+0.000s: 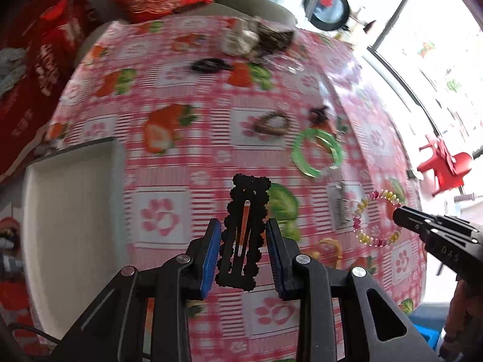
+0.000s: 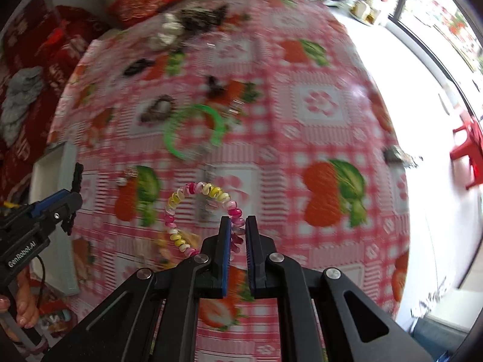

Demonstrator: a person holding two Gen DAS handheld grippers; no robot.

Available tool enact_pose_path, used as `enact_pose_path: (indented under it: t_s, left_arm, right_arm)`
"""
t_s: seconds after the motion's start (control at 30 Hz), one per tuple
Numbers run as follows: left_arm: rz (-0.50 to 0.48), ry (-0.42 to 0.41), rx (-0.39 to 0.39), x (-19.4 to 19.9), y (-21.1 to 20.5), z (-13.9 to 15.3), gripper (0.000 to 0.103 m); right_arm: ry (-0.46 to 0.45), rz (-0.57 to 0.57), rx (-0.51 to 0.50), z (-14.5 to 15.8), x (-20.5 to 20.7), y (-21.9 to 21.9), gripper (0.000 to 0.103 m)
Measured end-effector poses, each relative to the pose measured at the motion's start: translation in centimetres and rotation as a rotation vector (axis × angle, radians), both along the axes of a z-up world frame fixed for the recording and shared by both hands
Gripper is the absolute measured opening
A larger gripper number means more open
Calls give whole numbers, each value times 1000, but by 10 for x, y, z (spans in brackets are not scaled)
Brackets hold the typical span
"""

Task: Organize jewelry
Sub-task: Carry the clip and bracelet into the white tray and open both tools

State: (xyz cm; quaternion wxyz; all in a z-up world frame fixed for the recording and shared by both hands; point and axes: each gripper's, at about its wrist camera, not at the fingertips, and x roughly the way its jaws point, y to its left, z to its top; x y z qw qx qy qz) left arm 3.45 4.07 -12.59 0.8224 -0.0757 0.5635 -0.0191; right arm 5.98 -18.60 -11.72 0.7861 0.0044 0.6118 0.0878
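My left gripper (image 1: 244,226) is shut on a black scalloped hair clip (image 1: 244,211) and holds it upright above the pink checked tablecloth (image 1: 187,157). It also shows in the right wrist view (image 2: 71,200), next to the white tray (image 2: 48,169). My right gripper (image 2: 238,221) is shut on a multicoloured spiral hair tie (image 2: 199,193) and lifts it above the table. It also shows in the left wrist view (image 1: 401,215), with the hair tie (image 1: 374,220) hanging from it.
A white tray (image 1: 72,211) lies at the table's left. On the cloth lie a green bangle (image 1: 317,154), a brown beaded bracelet (image 1: 271,123), a silver clip (image 1: 339,208), small dark clips (image 1: 208,65) and a far heap of jewelry (image 1: 256,39). Red chair (image 1: 443,166) at right.
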Motion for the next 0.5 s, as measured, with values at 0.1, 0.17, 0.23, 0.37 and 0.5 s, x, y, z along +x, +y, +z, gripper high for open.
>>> enact_pose_path:
  t_s: [0.1, 0.17, 0.23, 0.37, 0.5]
  left_arm:
    - [56, -2, 9, -11, 28, 3, 37]
    - [95, -3, 16, -17, 47, 4, 37]
    - [133, -4, 26, -23, 66, 4, 37]
    - [204, 0, 46, -35, 105, 2, 37]
    - [273, -1, 65, -43, 145, -2, 37]
  right_arm:
    - [-11, 55, 28, 7, 5, 29, 10]
    - [-19, 97, 43, 10, 8, 52, 10]
    - [-23, 140, 59, 13, 10, 76, 10]
    - [-22, 229, 102, 16, 14, 127, 10]
    - [-16, 312, 144, 17, 17, 179, 10]
